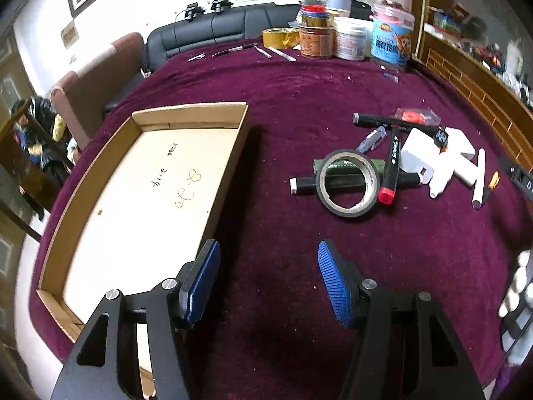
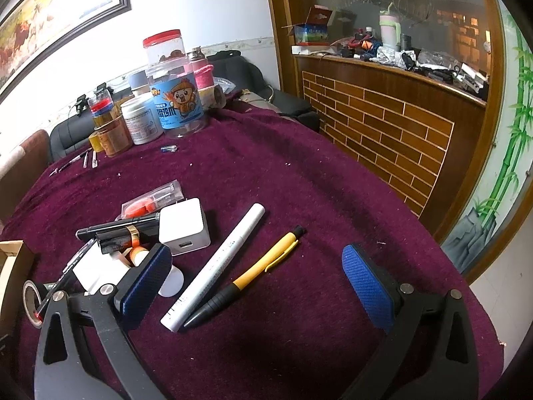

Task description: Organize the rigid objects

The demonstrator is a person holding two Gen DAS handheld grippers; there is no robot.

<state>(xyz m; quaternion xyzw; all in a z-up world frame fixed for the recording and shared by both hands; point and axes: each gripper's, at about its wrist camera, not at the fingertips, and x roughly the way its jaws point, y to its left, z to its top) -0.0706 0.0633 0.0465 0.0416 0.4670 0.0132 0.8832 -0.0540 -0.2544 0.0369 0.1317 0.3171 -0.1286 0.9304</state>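
Observation:
A shallow cardboard box (image 1: 100,180) lies empty on the maroon cloth at the left. To its right is a pile: a tape roll (image 1: 348,183), black markers (image 1: 393,163), white chargers (image 1: 423,156). My left gripper (image 1: 266,283) is open and empty, above the cloth beside the box's right wall. My right gripper (image 2: 256,286) is open and empty, its jaws either side of a white marker (image 2: 216,266) and a yellow-black pen (image 2: 253,273). A white charger cube (image 2: 183,228), a black marker (image 2: 116,225) and the tape roll (image 2: 31,300) lie to its left.
Jars, tape rolls and cans (image 1: 349,33) stand at the table's far edge, with small pens (image 1: 233,50) beside them. A wooden brick-pattern counter (image 2: 383,123) runs along the right. A sofa (image 1: 216,30) and a chair (image 1: 100,83) stand behind the table.

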